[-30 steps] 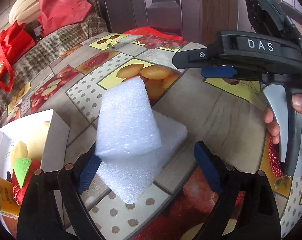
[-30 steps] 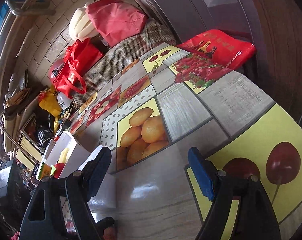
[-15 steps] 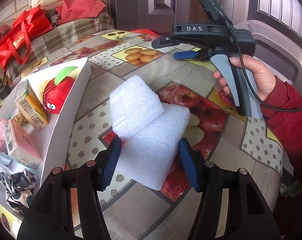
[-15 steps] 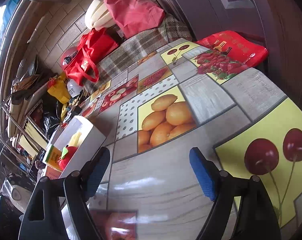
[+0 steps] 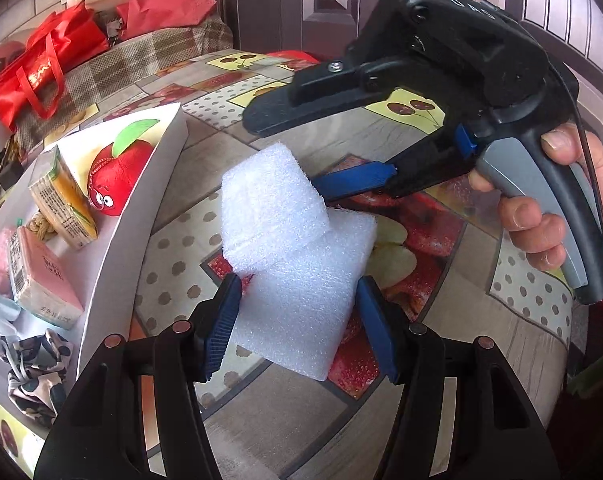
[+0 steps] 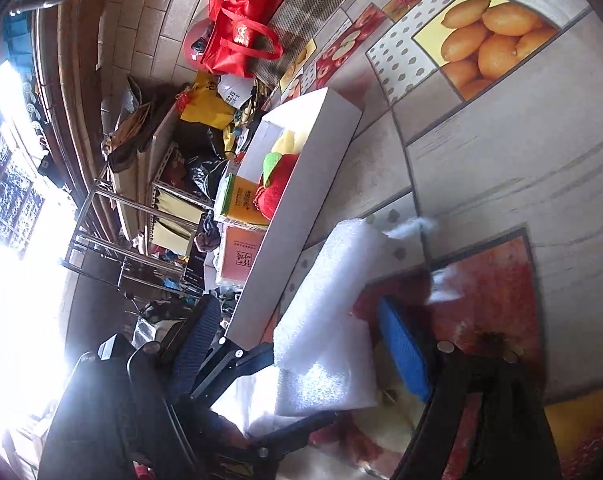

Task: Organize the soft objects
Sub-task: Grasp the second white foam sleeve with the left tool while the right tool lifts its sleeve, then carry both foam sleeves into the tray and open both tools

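Both views show the foam point(image 5: 297, 264); only left shows the hand point(image 5: 561, 208).

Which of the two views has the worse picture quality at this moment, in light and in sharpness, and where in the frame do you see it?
Right wrist view is worse: window glare burns out its left edge, and the white foam sheet smears with motion blur at its far corner. Left wrist view is evenly lit and sharp on the foam and white box; only fisheye bending at the rim.
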The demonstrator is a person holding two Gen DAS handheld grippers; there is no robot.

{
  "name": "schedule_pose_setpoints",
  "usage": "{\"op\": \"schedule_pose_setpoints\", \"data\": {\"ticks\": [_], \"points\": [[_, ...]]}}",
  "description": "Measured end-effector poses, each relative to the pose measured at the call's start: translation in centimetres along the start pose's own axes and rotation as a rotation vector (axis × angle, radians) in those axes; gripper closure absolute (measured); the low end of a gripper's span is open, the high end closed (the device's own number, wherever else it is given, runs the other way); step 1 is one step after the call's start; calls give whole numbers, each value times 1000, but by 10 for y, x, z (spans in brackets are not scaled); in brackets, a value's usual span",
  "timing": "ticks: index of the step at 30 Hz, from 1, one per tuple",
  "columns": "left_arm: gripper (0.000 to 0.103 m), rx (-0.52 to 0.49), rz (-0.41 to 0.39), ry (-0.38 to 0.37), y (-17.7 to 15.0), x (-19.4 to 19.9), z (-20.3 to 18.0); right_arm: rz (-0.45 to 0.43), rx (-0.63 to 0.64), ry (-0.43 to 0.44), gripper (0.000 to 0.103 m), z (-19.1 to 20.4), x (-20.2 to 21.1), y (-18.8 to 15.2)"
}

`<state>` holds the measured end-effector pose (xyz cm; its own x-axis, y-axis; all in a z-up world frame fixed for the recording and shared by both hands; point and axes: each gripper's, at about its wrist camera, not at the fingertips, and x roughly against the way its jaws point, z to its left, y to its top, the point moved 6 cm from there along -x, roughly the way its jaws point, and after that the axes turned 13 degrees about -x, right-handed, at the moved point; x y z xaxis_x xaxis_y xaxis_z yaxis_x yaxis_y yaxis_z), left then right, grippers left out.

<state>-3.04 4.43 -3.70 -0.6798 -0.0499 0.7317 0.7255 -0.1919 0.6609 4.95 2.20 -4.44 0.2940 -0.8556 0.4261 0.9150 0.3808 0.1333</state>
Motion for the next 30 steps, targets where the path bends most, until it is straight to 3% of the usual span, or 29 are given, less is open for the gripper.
{"op": "schedule_pose_setpoints", "data": {"ticks": [1,2,3,4,7,11,16,18,21,26,30], "points": [[44,-4,3,2,0,0,-1,10,-20,10,33,0,-6,2],[44,-7,4,3,-1,-1,0,13,-28,6,50,0,-13,5],[44,-9,4,3,-1,-1,0,9,-31,0,77,-3,-17,7],[44,-10,1,2,-1,-1,-1,7,-44,0,85,-8,-22,10],[47,-5,-22,-8,0,2,0,-56,-51,40,85,-14,-16,13],[48,2,-66,15,2,11,3,-229,43,44,85,-1,24,12],[48,21,-183,119,4,38,9,-677,381,-249,85,32,87,-1],[48,38,-251,155,5,52,13,-785,473,-332,85,39,98,-12],[48,82,-317,184,5,66,25,-852,540,-382,85,41,104,-25],[48,185,-386,189,-3,82,46,-852,585,-393,85,49,93,-33],[48,192,-442,248,-7,97,50,-844,603,-394,85,55,81,-36]]}}
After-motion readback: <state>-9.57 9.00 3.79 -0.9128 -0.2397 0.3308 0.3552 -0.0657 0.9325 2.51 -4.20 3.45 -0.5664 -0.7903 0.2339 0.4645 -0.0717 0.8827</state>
